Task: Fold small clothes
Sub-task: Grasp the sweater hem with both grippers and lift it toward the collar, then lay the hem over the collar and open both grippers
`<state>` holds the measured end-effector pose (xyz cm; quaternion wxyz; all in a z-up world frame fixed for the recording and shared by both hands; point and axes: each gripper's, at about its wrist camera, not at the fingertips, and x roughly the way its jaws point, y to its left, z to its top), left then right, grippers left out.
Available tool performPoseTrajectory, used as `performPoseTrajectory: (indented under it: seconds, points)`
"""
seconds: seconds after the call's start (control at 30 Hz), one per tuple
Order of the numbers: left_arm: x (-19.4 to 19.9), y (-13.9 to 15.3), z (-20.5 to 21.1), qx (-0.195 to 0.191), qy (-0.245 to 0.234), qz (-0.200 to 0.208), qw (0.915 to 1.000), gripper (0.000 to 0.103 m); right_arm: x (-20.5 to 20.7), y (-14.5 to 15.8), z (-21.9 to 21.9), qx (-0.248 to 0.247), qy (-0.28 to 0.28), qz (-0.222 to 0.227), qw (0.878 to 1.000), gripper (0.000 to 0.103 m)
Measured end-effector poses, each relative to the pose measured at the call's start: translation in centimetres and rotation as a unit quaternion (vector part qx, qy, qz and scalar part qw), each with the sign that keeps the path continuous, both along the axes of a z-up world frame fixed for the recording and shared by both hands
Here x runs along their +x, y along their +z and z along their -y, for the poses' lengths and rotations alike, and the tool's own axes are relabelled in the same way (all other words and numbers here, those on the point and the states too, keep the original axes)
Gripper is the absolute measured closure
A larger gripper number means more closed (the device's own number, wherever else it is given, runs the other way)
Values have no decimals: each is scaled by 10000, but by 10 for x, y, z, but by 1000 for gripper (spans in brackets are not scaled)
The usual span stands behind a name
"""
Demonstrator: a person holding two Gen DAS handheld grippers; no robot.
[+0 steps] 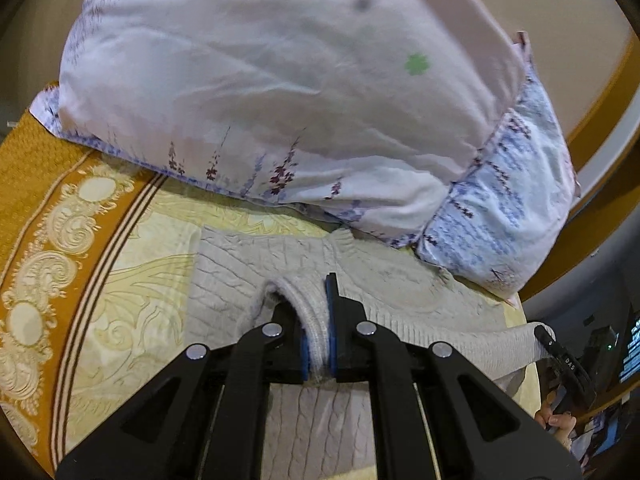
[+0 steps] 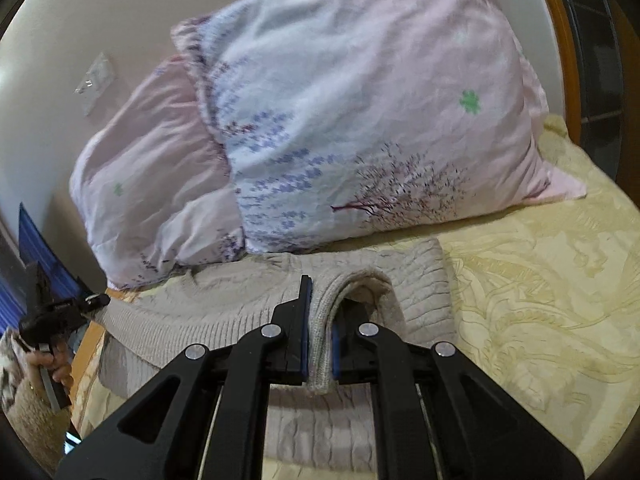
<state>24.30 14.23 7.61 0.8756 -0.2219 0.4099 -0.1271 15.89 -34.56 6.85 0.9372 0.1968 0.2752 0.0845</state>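
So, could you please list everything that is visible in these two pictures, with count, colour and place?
sweater: one, pale grey knit, spread on the bedspread below the pillows, an edge pinched up in each claw.
pillows: two, pale pink and blue with flower print, at the head of the bed, behind the sweater.
bedspread: one, cream yellow with an ornate pattern and an orange border, under everything.
wall plate: one, white, on the wall left of the pillows.
left claw: one, black with blue pads, shut on a fold of the sweater.
right claw: one, black with blue pads, shut on a fold of the sweater.
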Motion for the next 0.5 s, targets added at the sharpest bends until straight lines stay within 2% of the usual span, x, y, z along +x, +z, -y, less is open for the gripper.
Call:
performPoseTrajectory:
  seconds: [0.3,0.37,0.4,0.43,0.5]
  points:
    - [39,-38,8,-24,-1,-546,9985,94,50,-35,8,215,-371,-808,9958,92]
    - [45,-42,9,-78,46,-583,9983,92,67,-41,9,372,-427,-1116,9921,82]
    - [48,-43,9,-86,74,-583,9982,90,73,-41,10,442,-409,-1205,9909,65]
    - [50,-43,10,-103,110,-559,9983,82,76,-41,10,515,-395,-1198,9907,51]
    - [50,-38,9,-220,145,-408,9988,66,74,-36,11,587,-467,-1032,9918,41]
